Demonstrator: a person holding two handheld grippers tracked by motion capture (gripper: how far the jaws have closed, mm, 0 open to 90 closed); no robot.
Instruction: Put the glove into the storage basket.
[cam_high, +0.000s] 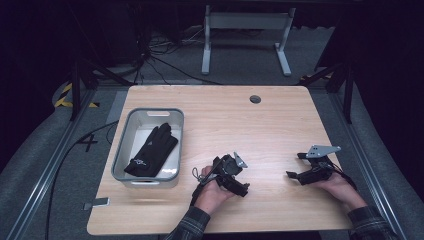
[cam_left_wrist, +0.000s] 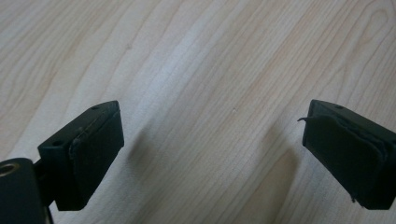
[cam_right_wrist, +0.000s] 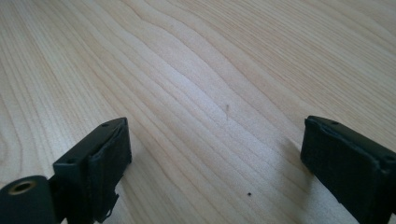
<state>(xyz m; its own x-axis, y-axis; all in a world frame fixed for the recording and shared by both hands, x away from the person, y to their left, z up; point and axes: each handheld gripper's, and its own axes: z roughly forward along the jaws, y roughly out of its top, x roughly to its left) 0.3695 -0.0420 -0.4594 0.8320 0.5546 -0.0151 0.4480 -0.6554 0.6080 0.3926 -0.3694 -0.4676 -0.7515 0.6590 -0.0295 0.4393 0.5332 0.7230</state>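
High view: black glove – white logo, unreadable – in bin; both grippers gape empty.

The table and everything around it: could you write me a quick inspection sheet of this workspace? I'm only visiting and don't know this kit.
Surface: pale wooden table with a round hole near the far edge.
Job's things: black glove lying inside a grey bin at the table's left.
Clutter: small grey object beside the table's near left corner; what it is cannot be told.
Grippers: left gripper open, nothing between its pads, low over bare wood; right gripper open, also empty.
Cables: a cable runs from the floor at the left toward the bin; more cables lie on the floor behind.
Surroundings: dark room, grey floor, white table frame behind.
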